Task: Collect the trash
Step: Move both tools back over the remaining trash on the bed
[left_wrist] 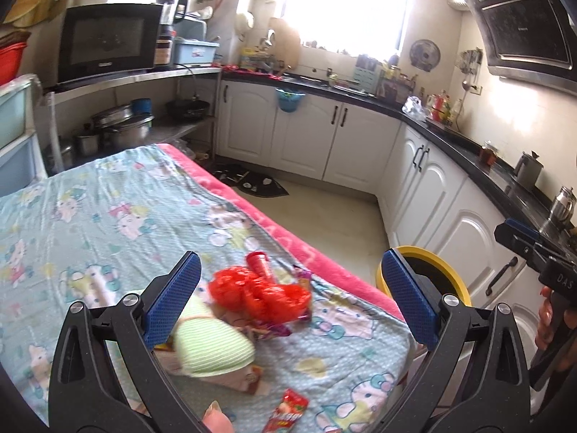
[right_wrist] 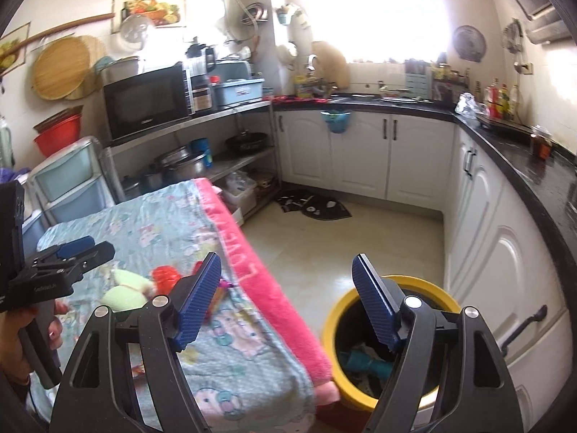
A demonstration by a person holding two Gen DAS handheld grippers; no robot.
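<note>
A crumpled red plastic bag (left_wrist: 259,294) lies on the cartoon-print cloth of the table (left_wrist: 90,198), with a red tube (left_wrist: 260,262) just behind it. A green striped wad (left_wrist: 211,344) and a red snack wrapper (left_wrist: 288,411) lie nearer me. My left gripper (left_wrist: 290,256) hovers above this pile, open, touching nothing. Beside the table stands a yellow-rimmed bin (right_wrist: 331,321) with a teal item (right_wrist: 360,361) inside. My right gripper (right_wrist: 287,258) hangs open and empty between the table edge and the bin. The red bag (right_wrist: 166,276) and left gripper (right_wrist: 90,247) show at its left.
A pink towel (right_wrist: 259,274) edges the table on the bin side. White cabinets (right_wrist: 505,270) under a black counter (right_wrist: 523,158) run along the right and back. A dark mat (right_wrist: 313,207) lies on the floor. Pots fill a steel shelf (left_wrist: 119,130) beyond the table.
</note>
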